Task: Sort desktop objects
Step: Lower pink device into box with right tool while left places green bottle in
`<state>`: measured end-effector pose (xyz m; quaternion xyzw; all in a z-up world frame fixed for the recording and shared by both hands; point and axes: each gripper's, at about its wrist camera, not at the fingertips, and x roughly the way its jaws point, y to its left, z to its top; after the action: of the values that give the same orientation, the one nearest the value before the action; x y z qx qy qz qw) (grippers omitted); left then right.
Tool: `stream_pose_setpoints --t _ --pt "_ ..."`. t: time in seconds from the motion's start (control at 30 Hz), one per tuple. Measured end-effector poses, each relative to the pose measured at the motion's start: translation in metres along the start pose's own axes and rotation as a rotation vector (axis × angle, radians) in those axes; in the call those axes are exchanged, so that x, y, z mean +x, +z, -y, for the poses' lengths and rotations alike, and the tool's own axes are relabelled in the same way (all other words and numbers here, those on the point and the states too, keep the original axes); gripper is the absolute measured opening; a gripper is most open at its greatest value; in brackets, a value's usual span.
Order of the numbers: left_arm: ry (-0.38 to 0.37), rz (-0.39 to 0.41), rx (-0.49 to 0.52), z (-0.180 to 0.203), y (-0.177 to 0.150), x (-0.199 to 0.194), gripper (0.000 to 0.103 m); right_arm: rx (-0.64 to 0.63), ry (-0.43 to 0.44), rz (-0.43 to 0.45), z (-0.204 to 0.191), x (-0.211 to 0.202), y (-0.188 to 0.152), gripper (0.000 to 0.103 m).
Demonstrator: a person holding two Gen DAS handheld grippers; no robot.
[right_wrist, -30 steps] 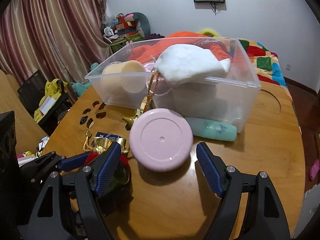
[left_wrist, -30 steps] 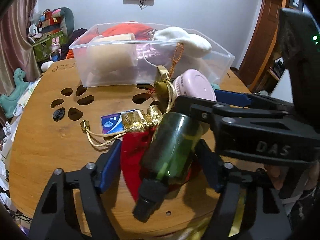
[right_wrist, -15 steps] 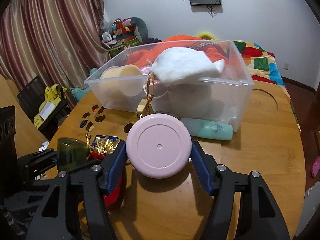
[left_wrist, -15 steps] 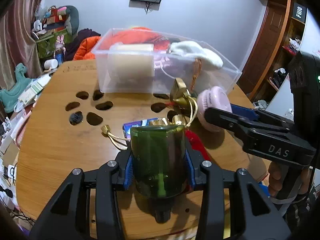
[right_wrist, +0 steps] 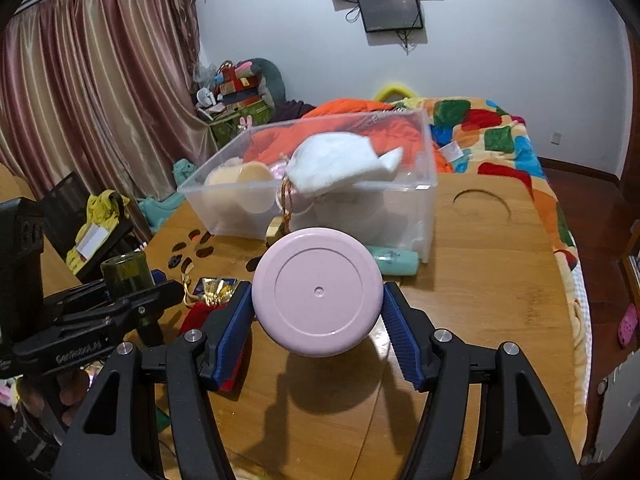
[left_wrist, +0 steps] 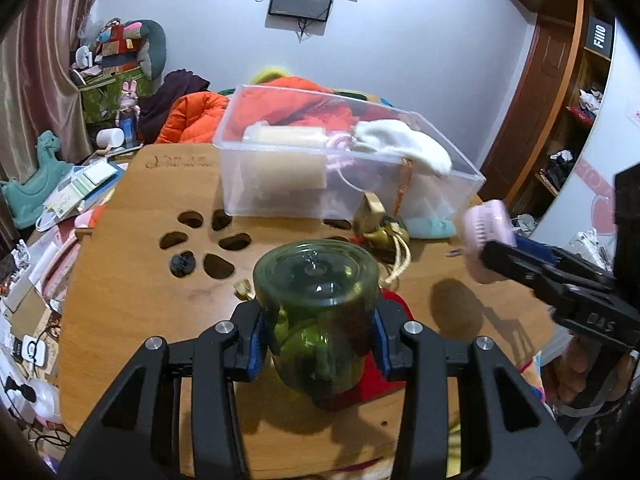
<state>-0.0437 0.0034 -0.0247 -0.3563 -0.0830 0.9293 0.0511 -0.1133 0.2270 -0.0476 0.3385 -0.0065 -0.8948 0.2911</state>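
Both sets of jaws had just been closed, the green bottle (left_wrist: 318, 312) pinched by the left gripper (left_wrist: 318, 350) and the pink round case (right_wrist: 318, 296) by the right gripper (right_wrist: 318, 338), both lifted off the table (right_wrist: 500, 280) toward the clear bin (right_wrist: 426, 184), so binning seemed next.

Green glass bottle (left_wrist: 318, 320): neck and cap hidden below its own body, base turned toward the left wrist lens. Red pouch (left_wrist: 394, 364) mostly covered by the bottle and tongs pads. Pink round case (left_wrist: 486, 236) motion-blurred in the left view; its far side is unseen in the right view. Contents at the back of the clear bin (right_wrist: 424, 196) masked by white cloth (right_wrist: 340, 164). Small blue card (right_wrist: 200, 286) print too small to read. Worktop (right_wrist: 500, 280) near edge cut off.
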Motion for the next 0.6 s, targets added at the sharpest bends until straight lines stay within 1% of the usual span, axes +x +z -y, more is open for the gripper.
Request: stream_pose_setpoints --t 0.17,0.37,0.6 --pt "0.022 0.023 0.003 -0.007 0.014 -0.005 0.041 -0.007 -0.009 0.032 0.0 -0.013 0.01 0.06" --pt "0.053 0.083 0.038 -0.006 0.042 -0.017 0.041 -0.013 -0.003 0.062 -0.003 -0.02 0.025 0.06" --pt "0.027 0.128 0.055 -0.004 0.069 -0.024 0.041 -0.022 -0.001 0.091 -0.004 -0.025 0.042 0.06"
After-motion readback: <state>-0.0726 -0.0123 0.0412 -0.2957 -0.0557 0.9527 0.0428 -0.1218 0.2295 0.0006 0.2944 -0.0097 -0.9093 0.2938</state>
